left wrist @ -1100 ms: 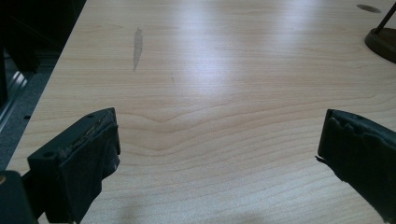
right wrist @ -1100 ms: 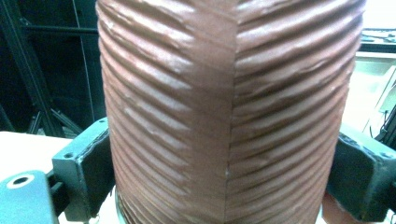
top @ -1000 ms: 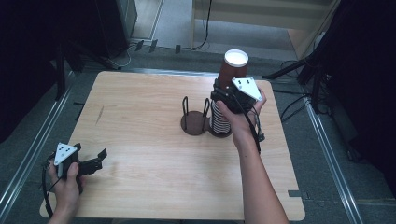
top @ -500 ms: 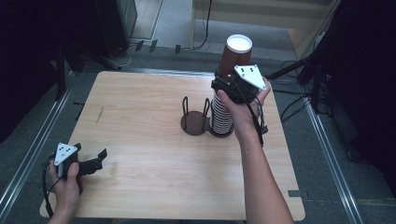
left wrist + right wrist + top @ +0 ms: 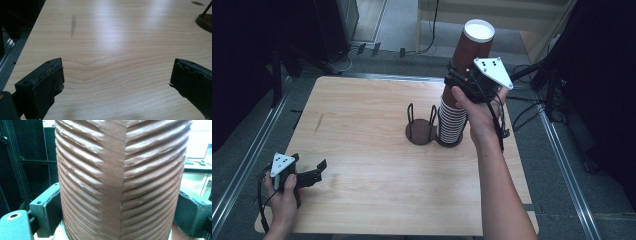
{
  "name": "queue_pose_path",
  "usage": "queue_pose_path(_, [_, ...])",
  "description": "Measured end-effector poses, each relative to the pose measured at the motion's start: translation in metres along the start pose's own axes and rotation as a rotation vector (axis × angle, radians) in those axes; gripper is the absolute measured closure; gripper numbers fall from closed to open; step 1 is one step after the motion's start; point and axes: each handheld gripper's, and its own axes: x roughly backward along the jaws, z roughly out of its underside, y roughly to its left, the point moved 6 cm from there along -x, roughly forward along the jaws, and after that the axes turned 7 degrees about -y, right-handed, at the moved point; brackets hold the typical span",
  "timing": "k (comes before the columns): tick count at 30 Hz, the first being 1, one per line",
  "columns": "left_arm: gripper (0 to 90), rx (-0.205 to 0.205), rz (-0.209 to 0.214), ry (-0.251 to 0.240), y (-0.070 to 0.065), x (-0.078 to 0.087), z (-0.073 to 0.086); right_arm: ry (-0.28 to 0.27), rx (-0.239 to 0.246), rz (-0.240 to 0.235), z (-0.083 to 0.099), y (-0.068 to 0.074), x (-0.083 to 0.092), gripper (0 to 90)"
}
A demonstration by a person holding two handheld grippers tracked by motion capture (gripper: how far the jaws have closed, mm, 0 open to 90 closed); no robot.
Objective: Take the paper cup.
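Observation:
A brown ribbed paper cup (image 5: 473, 46) with a white inside is held above a stack of like cups (image 5: 451, 122), its base still around the stack's top. My right gripper (image 5: 460, 82) is shut on this cup; in the right gripper view the cup (image 5: 120, 175) sits between both pads (image 5: 48, 207). The stack stands in one side of a dark wire cup holder (image 5: 421, 134) at the table's middle right. My left gripper (image 5: 312, 169) rests open near the front left corner, and nothing lies between its fingers (image 5: 45, 85) over bare wood.
The wooden table (image 5: 362, 130) has a small dark mark (image 5: 73, 23) left of centre. The holder's base (image 5: 205, 21) shows at the far right of the left gripper view. Dark stands and cables lie on the floor around the table.
My right gripper has risen with the top cup, lifting it up along the stack. The left gripper has stayed in place, open.

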Motion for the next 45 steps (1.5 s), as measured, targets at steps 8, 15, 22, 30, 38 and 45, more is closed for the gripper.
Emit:
queue_pose_path(8, [0.0, -0.002, -0.002, 0.002, 0.000, 0.000, 0.000, -0.013, 0.006, 0.015, -0.011, -0.012, 0.006, 9.7])
queue_pose_path(15, [0.0, -0.001, -0.003, 0.003, 0.000, 0.000, 0.000, -0.012, -0.007, 0.043, -0.010, -0.031, 0.012, 9.7])
queue_pose_path(22, [0.0, -0.002, -0.004, 0.004, 0.000, 0.000, 0.000, -0.017, 0.005, 0.078, -0.004, -0.050, 0.022, 9.8])
queue_pose_path(30, [0.0, 0.001, -0.015, 0.008, 0.001, -0.001, 0.000, 0.005, 0.009, 0.108, 0.007, -0.064, 0.035, 9.8])
queue_pose_path(38, [0.0, 0.005, -0.014, 0.007, 0.001, -0.001, 0.000, 0.028, -0.016, 0.129, 0.031, -0.077, 0.047, 9.8])
queue_pose_path(45, [0.0, 0.007, -0.025, 0.005, 0.001, -0.001, 0.000, 0.042, -0.027, 0.135, 0.044, -0.082, 0.058, 9.8])
